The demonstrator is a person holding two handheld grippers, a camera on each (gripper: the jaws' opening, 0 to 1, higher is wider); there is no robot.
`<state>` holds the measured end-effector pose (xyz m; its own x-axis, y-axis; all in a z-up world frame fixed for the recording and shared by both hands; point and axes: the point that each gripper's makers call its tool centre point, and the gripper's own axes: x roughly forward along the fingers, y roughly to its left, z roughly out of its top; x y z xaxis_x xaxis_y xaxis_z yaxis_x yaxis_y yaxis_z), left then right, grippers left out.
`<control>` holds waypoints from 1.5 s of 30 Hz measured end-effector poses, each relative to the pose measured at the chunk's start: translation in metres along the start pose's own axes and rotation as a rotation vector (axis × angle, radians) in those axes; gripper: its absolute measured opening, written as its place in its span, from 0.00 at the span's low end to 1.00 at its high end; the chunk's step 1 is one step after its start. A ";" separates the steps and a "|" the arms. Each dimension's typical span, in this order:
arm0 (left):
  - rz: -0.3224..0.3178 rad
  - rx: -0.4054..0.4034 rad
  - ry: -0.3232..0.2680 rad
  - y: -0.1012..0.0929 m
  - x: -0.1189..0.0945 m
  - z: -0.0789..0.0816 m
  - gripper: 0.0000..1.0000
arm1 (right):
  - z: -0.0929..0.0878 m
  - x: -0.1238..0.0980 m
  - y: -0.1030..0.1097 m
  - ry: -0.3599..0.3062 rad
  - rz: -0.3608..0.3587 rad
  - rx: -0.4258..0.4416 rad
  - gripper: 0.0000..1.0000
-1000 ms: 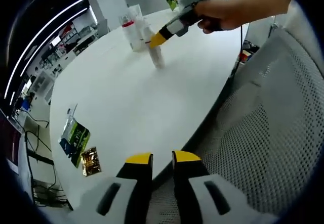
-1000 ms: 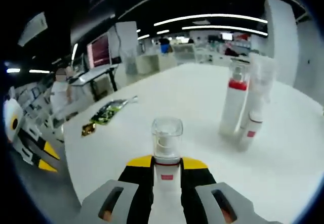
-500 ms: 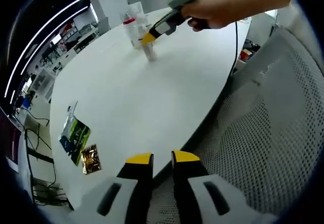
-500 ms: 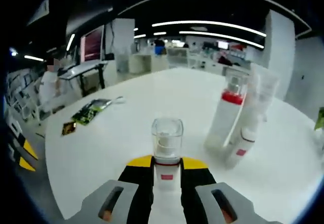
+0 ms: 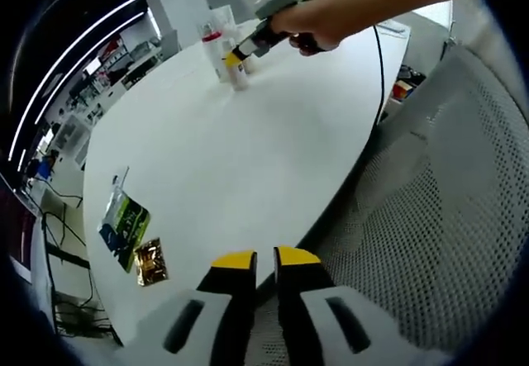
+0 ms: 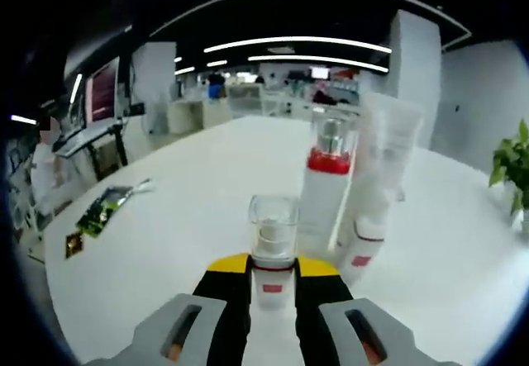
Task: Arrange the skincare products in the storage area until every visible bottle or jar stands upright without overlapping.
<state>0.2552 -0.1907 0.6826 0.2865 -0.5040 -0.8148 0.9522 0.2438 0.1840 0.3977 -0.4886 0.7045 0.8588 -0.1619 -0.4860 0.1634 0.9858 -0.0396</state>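
While much of the far room blurs into light strips and dim furniture, the white desk (image 5: 223, 159) reads plainly, broad and mostly bare, its curved near edge running beside a grey mesh chair (image 5: 430, 217). Open surface lies between the near edge and the products at the far end. On the desk's left, near its rim, lie a green packet (image 5: 124, 224) and a small gold sachet (image 5: 149, 262), well apart from the bottles. At the far end stand a tall frosted tube (image 6: 382, 163) and a white bottle with a red collar (image 6: 325, 186), upright and just beside each other; a small white tube (image 6: 357, 250) overlaps them in view. The right tool (image 6: 273, 263) grips a small clear-capped bottle (image 6: 274, 246), upright, its base hidden between the jaws, close before the group. The left tool (image 5: 256, 259) hangs over the desk's near edge, jaws nearly together, holding nothing.
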 end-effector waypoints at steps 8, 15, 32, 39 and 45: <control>0.002 0.010 -0.006 0.000 -0.002 0.001 0.01 | 0.003 0.009 -0.015 0.005 -0.075 0.042 0.14; -0.005 0.015 -0.010 -0.001 -0.001 0.001 0.00 | 0.003 0.013 -0.023 0.022 -0.120 0.043 0.15; -0.023 0.016 0.010 -0.003 0.001 -0.003 0.00 | 0.005 0.022 -0.032 0.024 -0.172 0.126 0.15; -0.023 0.013 0.013 -0.002 0.001 -0.004 0.00 | 0.005 0.025 -0.033 0.036 -0.181 0.133 0.15; -0.022 0.014 0.015 -0.002 0.000 -0.004 0.00 | -0.002 0.024 -0.028 0.066 -0.168 0.151 0.19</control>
<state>0.2527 -0.1880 0.6796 0.2642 -0.4969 -0.8266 0.9596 0.2215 0.1736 0.4126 -0.5198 0.6919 0.7808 -0.3147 -0.5398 0.3760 0.9266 0.0037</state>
